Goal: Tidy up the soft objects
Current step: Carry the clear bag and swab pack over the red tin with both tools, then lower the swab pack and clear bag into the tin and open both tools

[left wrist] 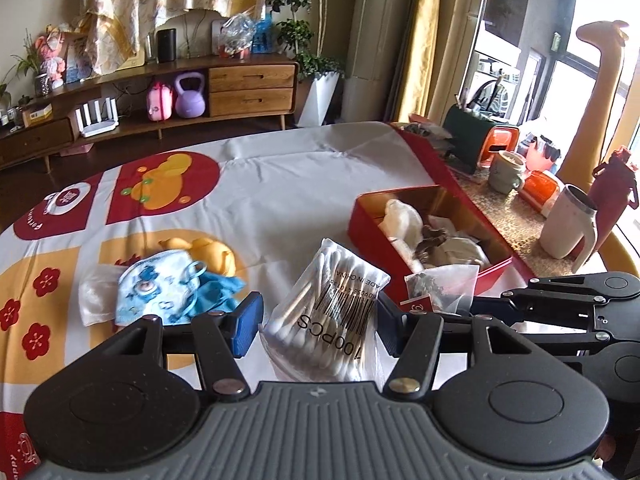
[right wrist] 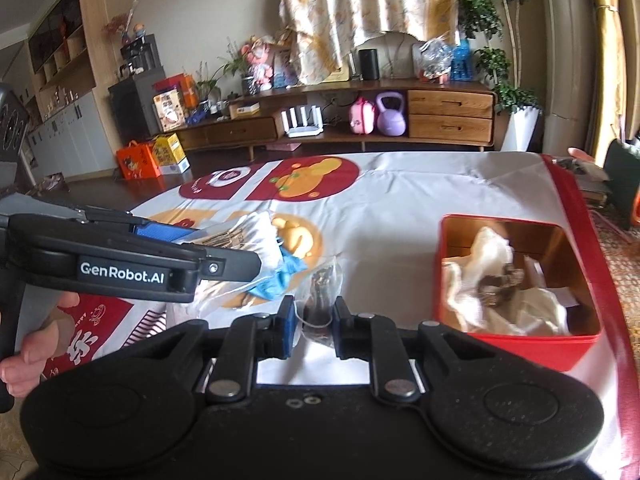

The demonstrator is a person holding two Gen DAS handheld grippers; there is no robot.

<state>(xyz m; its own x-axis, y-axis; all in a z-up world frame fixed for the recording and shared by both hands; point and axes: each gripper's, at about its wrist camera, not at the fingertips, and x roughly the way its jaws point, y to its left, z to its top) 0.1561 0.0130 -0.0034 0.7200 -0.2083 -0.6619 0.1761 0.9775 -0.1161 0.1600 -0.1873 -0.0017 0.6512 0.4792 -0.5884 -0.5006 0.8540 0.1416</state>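
A home living room: a wooden TV console [right wrist: 360,120], draped curtains [right wrist: 360,12], potted plants [left wrist: 296,36], a clothed table [left wrist: 280,168].

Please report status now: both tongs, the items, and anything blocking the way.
Left tongs shut on cotton swab pack. Right tongs shut on small clear bag. Red box open, part filled. Path clear.

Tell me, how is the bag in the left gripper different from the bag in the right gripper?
The cotton swab bag is big and full of white swabs; the small bag holds something dark. The left gripper stands wide around its bag, while the right gripper pinches narrowly. Both bags are clear plastic, and each is held in a gripper.
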